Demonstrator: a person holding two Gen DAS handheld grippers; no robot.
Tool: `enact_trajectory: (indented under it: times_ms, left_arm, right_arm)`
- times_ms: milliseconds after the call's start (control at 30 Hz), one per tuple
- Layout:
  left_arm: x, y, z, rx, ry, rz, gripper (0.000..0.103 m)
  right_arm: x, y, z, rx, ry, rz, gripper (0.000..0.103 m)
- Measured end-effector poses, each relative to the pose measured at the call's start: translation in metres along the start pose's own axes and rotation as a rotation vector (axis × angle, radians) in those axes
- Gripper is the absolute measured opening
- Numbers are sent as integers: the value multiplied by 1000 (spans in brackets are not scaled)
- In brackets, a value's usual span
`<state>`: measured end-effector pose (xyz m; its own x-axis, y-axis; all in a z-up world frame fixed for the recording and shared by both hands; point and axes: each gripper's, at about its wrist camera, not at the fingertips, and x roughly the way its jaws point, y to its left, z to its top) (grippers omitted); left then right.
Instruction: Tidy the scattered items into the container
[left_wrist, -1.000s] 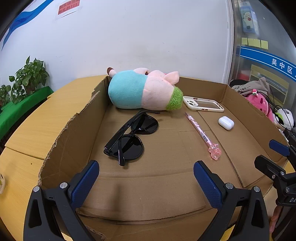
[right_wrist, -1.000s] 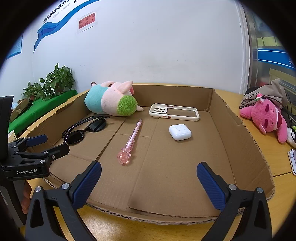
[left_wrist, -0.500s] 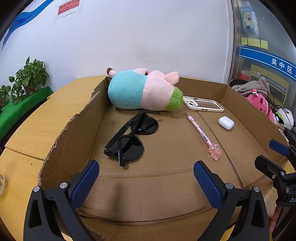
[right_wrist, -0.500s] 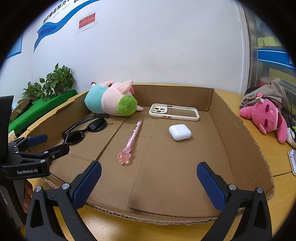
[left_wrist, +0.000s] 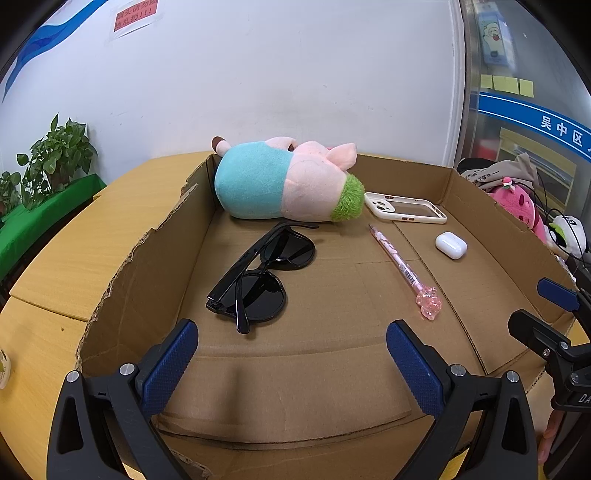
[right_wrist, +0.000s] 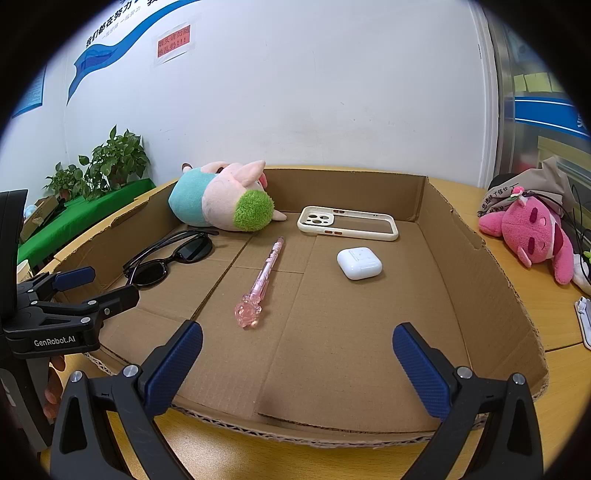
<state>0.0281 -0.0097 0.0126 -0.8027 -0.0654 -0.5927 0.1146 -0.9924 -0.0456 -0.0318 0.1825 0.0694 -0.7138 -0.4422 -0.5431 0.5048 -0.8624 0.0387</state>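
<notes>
A shallow cardboard box (left_wrist: 122, 273) (right_wrist: 476, 258) lies on the wooden table. Inside it are a pink-and-teal plush pig (left_wrist: 280, 186) (right_wrist: 221, 199), black sunglasses (left_wrist: 262, 277) (right_wrist: 170, 256), a pink pen (left_wrist: 404, 273) (right_wrist: 264, 275), a white phone case (left_wrist: 404, 212) (right_wrist: 349, 223) and a white earbud case (left_wrist: 450, 245) (right_wrist: 359, 263). My left gripper (left_wrist: 291, 363) is open at the box's near edge, holding nothing. My right gripper (right_wrist: 297, 363) is open over the near edge too, empty. Each gripper shows at the other view's side: the right gripper (left_wrist: 543, 310) and the left gripper (right_wrist: 96, 286).
A pink plush toy (right_wrist: 532, 229) (left_wrist: 517, 206) and a grey bag (right_wrist: 528, 188) lie on the table right of the box. Potted plants (right_wrist: 110, 162) (left_wrist: 51, 155) on a green ledge stand at the left. A white wall rises behind the box.
</notes>
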Motion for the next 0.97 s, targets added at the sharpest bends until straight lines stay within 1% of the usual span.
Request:
enact_trajectory:
  times_ms: [733,867,967]
  left_arm:
    - [0,1,1,-1,-3,6,103]
    - [-5,-1,0,-8,-27,59,103]
    - [-3,1,1,-13,-15,43,103]
  right_arm:
    - [0,0,0,0,0,0,102]
    - [0,0,0,0,0,0,102]
    - [0,0,0,-1,0,-1,102]
